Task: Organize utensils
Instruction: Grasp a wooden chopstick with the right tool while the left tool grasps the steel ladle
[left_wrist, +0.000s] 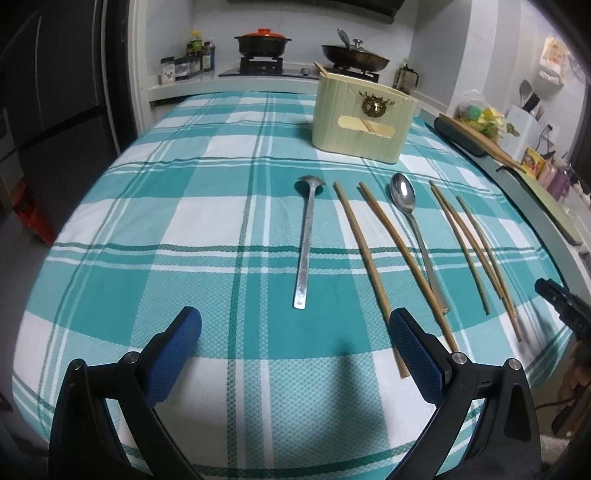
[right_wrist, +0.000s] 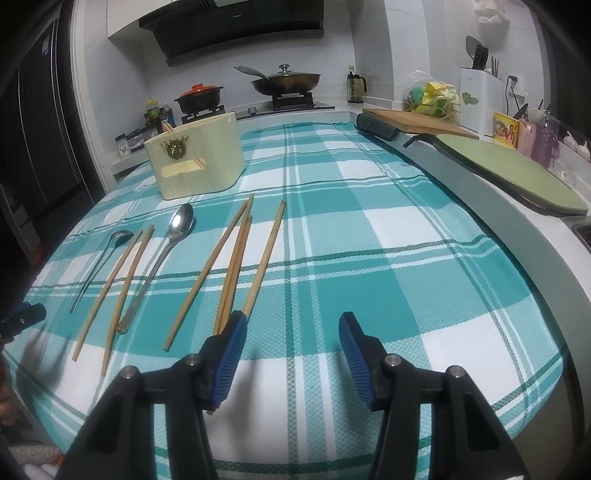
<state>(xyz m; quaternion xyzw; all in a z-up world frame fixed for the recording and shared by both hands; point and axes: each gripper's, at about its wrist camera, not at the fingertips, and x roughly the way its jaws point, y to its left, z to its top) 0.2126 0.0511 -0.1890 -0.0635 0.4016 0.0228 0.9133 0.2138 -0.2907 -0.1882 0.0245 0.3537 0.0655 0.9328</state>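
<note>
Holding both tools wide apart, I should slide my right gripper (right_wrist: 291, 354) left over one chopstick (right_wrist: 264, 258), squeeze gently, then lift to the holder (right_wrist: 195, 162); left gripper (left_wrist: 295, 354) waits.

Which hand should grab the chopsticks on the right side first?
Right. Its open gripper sits just beside the three right-hand chopsticks, their near ends at its left finger. The left gripper, also open, is nearer the ladle.

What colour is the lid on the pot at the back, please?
Orange-red, on the black pot; clearest in the left wrist view.
</note>
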